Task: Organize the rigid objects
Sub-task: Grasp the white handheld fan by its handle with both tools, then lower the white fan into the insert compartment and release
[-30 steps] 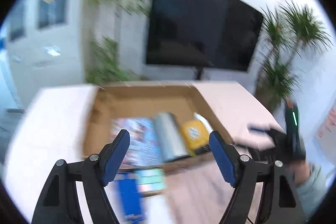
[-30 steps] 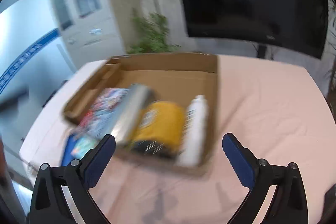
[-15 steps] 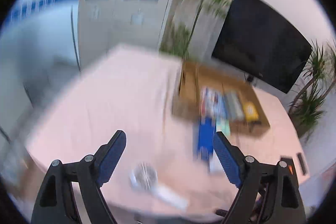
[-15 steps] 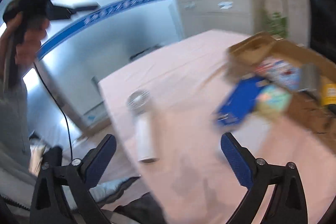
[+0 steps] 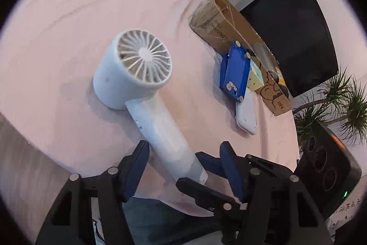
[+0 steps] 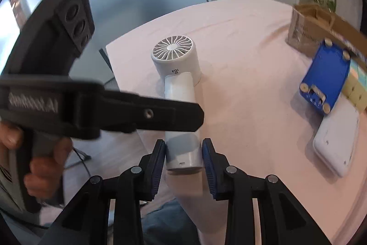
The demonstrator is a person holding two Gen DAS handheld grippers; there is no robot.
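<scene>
A white hair dryer (image 5: pixel 142 84) lies on the pink tablecloth near the table's front edge, its vent grille facing up; it also shows in the right wrist view (image 6: pixel 179 75). My right gripper (image 6: pixel 183 153) is shut on the end of the dryer's handle, both pads touching it. My left gripper (image 5: pixel 183 162) is open, its fingers on either side of the same handle end, and it crosses the right wrist view (image 6: pixel 91 107) just above the handle.
A cardboard box (image 5: pixel 231 22) holding several items stands at the far right. A blue device (image 5: pixel 236 70) and a small pale carton (image 5: pixel 254 77) lean against it, and a white flat case (image 5: pixel 247 114) lies beside them. A dark screen (image 5: pixel 293 29) stands behind.
Both grippers swung away from the cardboard box to the hair dryer at the table's front. My right gripper went from open to shut on the dryer's handle.
</scene>
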